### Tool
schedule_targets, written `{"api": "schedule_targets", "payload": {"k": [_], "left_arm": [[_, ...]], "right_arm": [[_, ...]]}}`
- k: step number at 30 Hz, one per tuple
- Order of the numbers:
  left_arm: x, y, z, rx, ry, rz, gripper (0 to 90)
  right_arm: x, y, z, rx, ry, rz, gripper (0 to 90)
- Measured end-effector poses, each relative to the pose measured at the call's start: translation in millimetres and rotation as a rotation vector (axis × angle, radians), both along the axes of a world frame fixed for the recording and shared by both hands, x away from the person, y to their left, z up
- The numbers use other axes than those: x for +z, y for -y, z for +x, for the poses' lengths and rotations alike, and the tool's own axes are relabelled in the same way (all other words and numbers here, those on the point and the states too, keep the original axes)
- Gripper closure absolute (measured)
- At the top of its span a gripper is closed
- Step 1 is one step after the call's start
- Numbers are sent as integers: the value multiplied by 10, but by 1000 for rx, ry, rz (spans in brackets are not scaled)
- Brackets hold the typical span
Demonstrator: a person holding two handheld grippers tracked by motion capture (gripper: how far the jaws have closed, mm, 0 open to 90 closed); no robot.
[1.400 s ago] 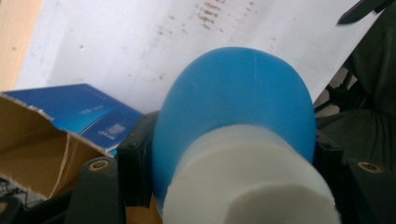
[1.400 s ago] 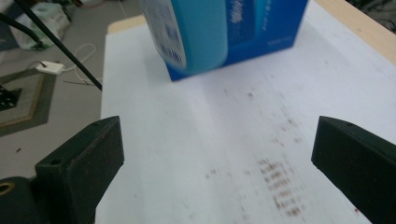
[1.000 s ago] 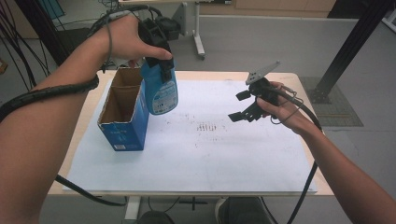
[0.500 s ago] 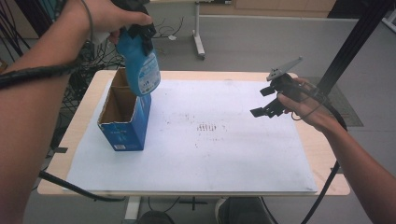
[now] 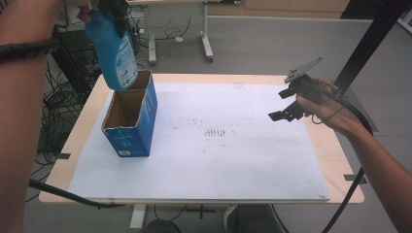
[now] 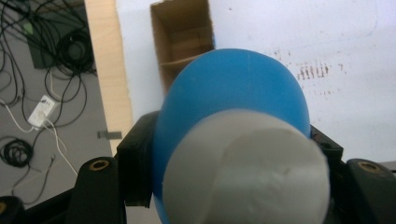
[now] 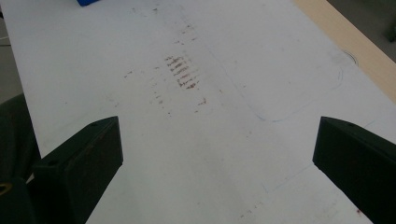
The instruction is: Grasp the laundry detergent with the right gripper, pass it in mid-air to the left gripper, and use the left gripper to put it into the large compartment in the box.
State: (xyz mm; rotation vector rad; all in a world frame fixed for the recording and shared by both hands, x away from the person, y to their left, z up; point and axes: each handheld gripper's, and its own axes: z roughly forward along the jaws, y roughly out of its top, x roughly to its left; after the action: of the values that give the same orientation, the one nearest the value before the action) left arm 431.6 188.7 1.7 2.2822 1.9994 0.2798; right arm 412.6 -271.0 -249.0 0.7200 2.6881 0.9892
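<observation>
Bottle (image 5: 115, 53) clamped in left tool (image 5: 112, 7), above box (image 5: 130, 116).

Print on the blue bottle (image 5: 116, 53) and box (image 5: 130, 126) stays unreadable.

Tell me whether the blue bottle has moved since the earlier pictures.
Yes. The blue bottle, held by the left gripper, has gone up and toward the table's far left corner; its base is now above the open box.

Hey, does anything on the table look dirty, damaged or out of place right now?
Only the white sheet: a patch of small reddish-brown marks stains its middle. The open blue box stands upright and looks intact, and the blue bottle hangs above it in the left gripper, nothing spilled.
</observation>
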Motion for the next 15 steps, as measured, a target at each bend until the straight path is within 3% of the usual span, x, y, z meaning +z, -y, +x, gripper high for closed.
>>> {"api": "schedule_targets", "payload": {"k": [7, 15], "left_arm": [[-31, -129, 41, 65, 8, -4, 360], [-113, -226, 90, 106, 13, -23, 360]], "right_arm": [[35, 9, -15, 0, 11, -15, 15], [39, 60, -35, -6, 14, -21, 14]]}}
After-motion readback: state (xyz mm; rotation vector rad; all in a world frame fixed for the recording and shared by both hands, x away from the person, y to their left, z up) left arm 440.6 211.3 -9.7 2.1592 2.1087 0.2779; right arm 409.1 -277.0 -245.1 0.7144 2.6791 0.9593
